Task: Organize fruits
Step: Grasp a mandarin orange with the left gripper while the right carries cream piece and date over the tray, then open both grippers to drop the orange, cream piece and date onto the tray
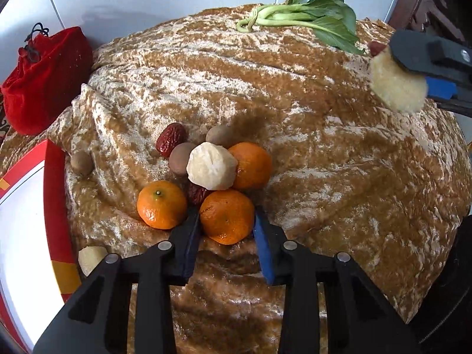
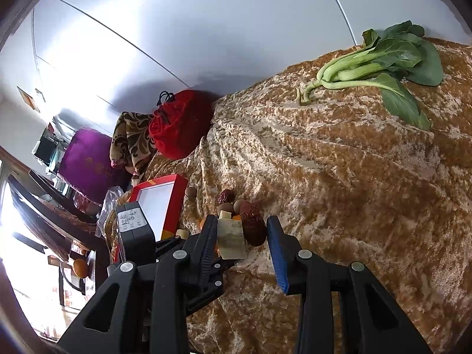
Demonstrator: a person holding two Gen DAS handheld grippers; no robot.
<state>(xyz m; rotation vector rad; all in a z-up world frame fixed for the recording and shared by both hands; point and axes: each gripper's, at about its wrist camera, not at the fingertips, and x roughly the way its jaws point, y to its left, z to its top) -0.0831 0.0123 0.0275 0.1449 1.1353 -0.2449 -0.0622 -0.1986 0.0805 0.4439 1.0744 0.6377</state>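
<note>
Three mandarins sit in the fruit pile [image 1: 206, 174] on the brown velvet cloth [image 1: 339, 162]; the nearest mandarin [image 1: 227, 216] is bracketed by the spread left gripper [image 1: 225, 224], not visibly pinched. Fingers should be closed gently. Right gripper [image 2: 243, 236] is spread around a pale chunk [image 2: 231, 240] and red date [image 2: 253, 227].

I read this as a lived-in home room: velvet-draped table [image 2: 354, 191], patterned cushion [image 2: 129, 138], red drawstring pouch [image 2: 180, 126], cluttered side shelves [image 2: 59, 215].
</note>
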